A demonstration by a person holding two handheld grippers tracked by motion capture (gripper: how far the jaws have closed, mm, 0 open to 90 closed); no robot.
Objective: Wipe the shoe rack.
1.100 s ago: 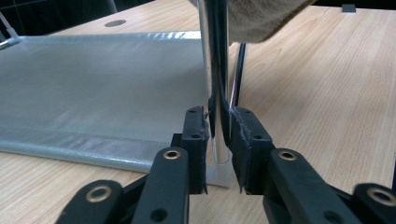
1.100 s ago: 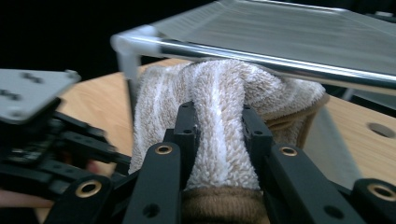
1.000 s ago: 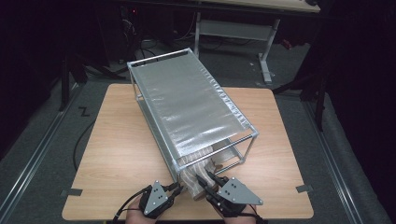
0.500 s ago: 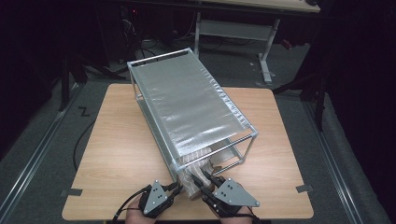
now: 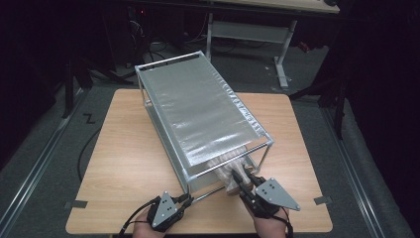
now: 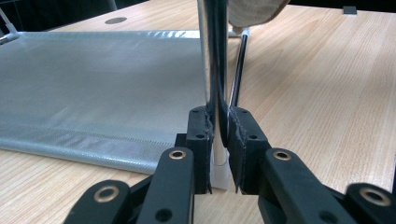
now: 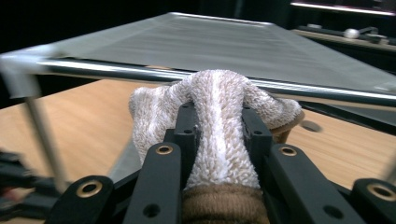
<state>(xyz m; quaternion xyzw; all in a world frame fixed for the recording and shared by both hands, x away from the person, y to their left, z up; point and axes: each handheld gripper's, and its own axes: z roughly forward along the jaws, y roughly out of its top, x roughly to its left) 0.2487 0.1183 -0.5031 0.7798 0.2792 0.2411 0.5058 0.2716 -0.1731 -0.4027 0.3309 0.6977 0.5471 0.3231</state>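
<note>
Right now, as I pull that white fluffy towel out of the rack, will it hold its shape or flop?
The white fluffy towel bulges and folds around the right gripper, so it probably flops. Its looped pile should resist slipping but may snag the silver metal rack frame.

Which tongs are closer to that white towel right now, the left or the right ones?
Right. The right tongs are shut on the white towel at the rack's near end. The left tongs clamp the rack's corner post, apart from the towel.
</note>
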